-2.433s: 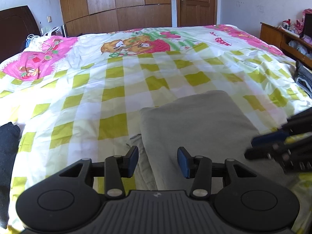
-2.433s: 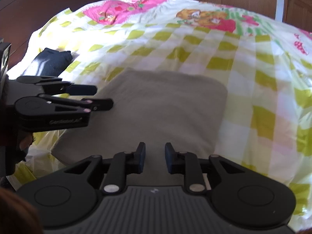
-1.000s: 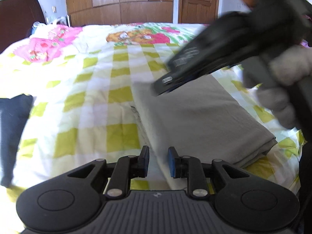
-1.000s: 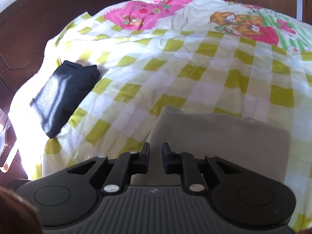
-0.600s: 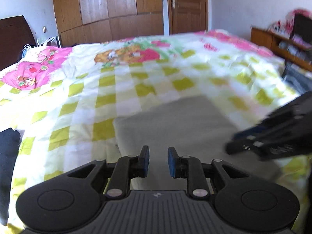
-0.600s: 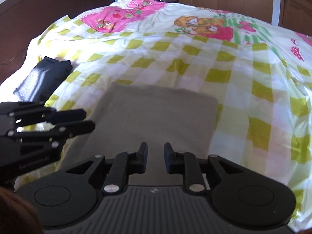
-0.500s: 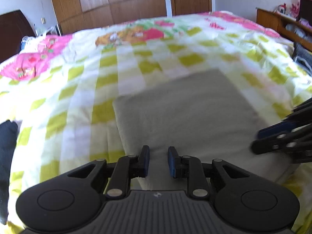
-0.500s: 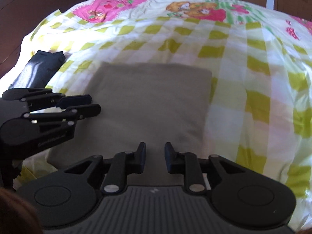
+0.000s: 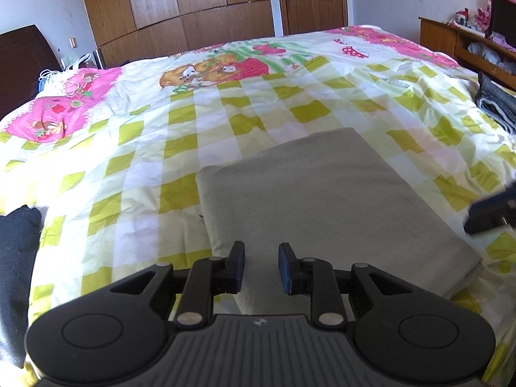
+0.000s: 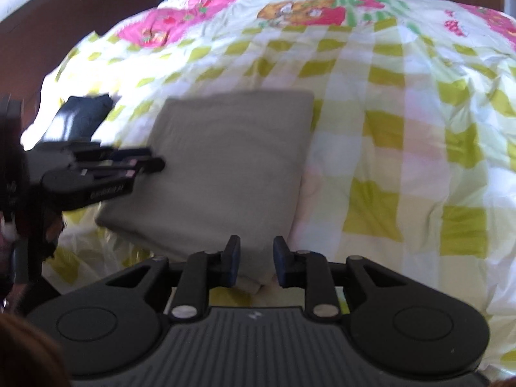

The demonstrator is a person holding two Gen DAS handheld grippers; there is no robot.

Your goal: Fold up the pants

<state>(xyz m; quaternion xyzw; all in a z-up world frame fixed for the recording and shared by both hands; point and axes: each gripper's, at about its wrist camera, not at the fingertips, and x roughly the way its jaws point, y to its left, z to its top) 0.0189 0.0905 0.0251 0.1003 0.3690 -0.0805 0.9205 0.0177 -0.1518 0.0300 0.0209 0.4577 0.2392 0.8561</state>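
Grey pants (image 9: 325,200) are seen folded into a flat rectangle on the bed (image 9: 180,122), lying on its yellow-checked cover. Left tool (image 9: 260,266) is held over the near-left edge of the pants, jaws slightly parted, nothing pinched between them. Right tool (image 10: 252,262) is held over the near-right corner of the pants, jaws also parted and empty; picture is blurred. A dark folded garment (image 9: 16,258) is seen left of the pants, well apart, and another dark stack (image 9: 496,103) lies far right of them
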